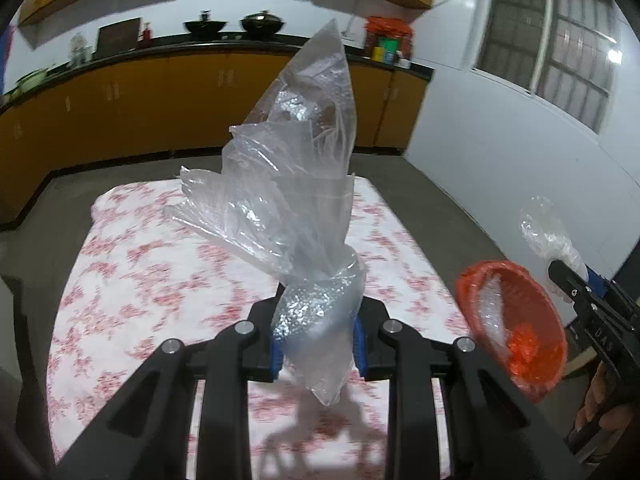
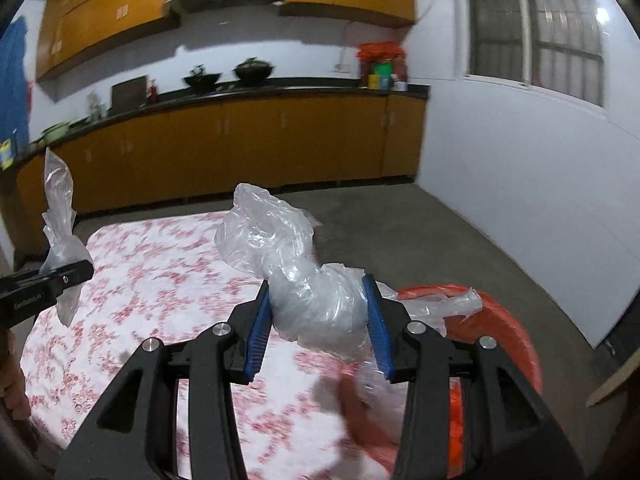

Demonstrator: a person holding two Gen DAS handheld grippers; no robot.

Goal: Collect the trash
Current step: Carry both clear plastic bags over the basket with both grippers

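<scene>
A floral tablecloth (image 1: 132,280) covers the table; two dark woks (image 1: 234,24) sit on the counter above orange cabinets (image 1: 160,100).

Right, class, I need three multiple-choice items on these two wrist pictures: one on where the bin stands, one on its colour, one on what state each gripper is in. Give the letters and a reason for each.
1. Where is the trash bin?
A. on the counter
B. on the floor beside the table, on the right gripper's side
C. in the middle of the tablecloth

2. What colour is the bin?
A. orange-red
B. green
C. black

3. What state are the grippers in?
A. both open with nothing between the fingers
B. only the left holds something
C. each is shut on crumpled clear plastic

Key: 1 B, its rim shows past the table edge; 2 A, its liner is orange-red; 3 C, the left gripper clamps a clear plastic bag and the right gripper a plastic wad.
</scene>
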